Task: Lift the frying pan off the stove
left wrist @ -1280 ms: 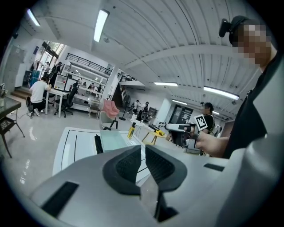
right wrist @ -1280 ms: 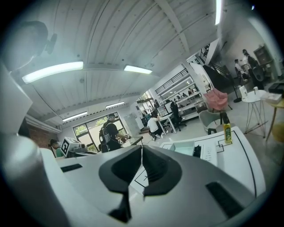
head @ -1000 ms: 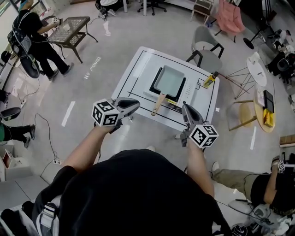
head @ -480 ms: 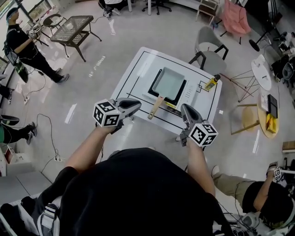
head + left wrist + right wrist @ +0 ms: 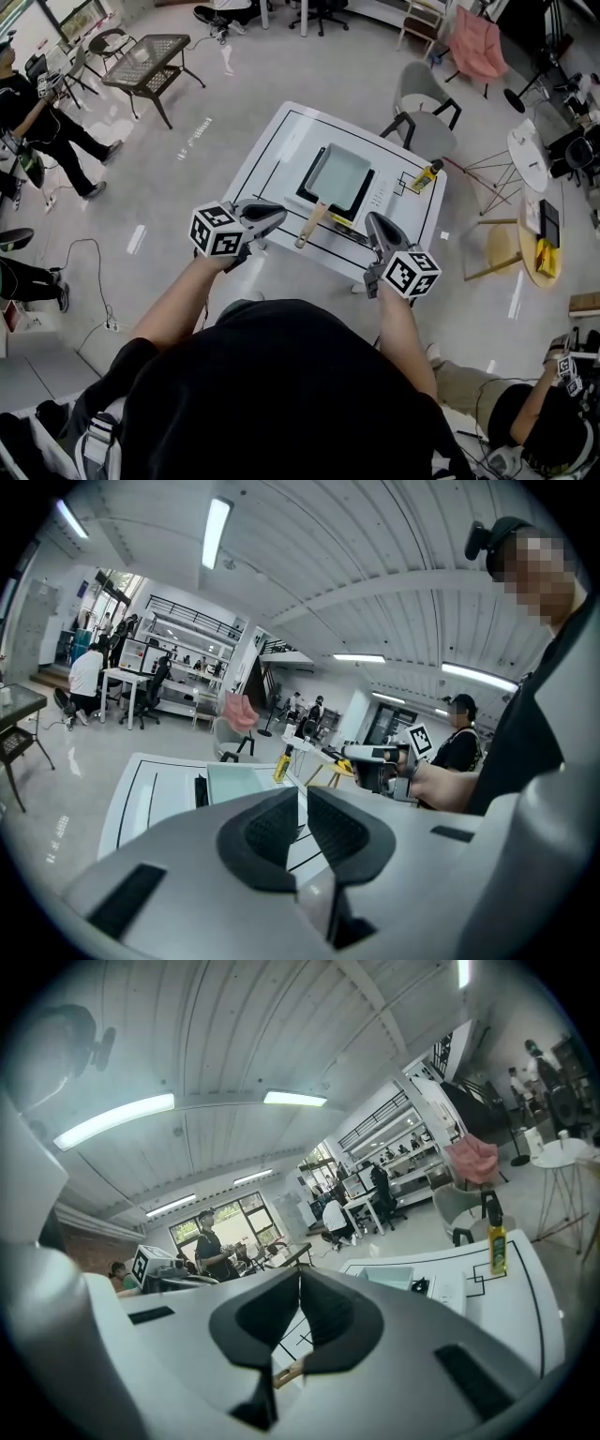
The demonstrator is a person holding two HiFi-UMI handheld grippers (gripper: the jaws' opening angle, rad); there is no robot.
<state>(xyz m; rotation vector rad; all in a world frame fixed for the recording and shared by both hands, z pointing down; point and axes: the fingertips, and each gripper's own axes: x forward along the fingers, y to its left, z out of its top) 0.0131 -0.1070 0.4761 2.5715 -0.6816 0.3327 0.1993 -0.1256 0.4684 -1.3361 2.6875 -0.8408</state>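
Two claws: we see both held in the air on the person's side of the stove [image 5: 307, 184], one to each side of it, touching nothing.
Left claw [image 5: 277, 214]: its pads are closed together with nothing between them. In its own view [image 5: 302, 794] it points toward the stove from the near left.
Right claw [image 5: 376, 222]: we find its pads closed together too, and empty. In its own view [image 5: 298, 1274] it points toward the stove from the near right.
Frying pan [image 5: 337, 175]: rectangular and pale, it sits flat on the stove, not yet lifted. We also see it beyond the left claw's tips [image 5: 246, 782] and the right claw's tips [image 5: 389, 1277].
Handle [image 5: 310, 224]: wooden, it runs off the stove's near edge toward the person. Its end lies between the two claws and apart from both. A bit of it shows under the right claw's tips [image 5: 287, 1372].
Stove: black and flat, it stands on the white desk [image 5: 272, 155], inside black lines drawn on the top.
Bottle [image 5: 425, 174]: yellow with a dark cap, it stands upright to the right of the stove, well apart from it.
Chair [image 5: 422, 103]: grey, it stands on the floor beyond the stove, past the far side of the desk.
Other people: several stand or sit well away from the stove, round the room's edges.
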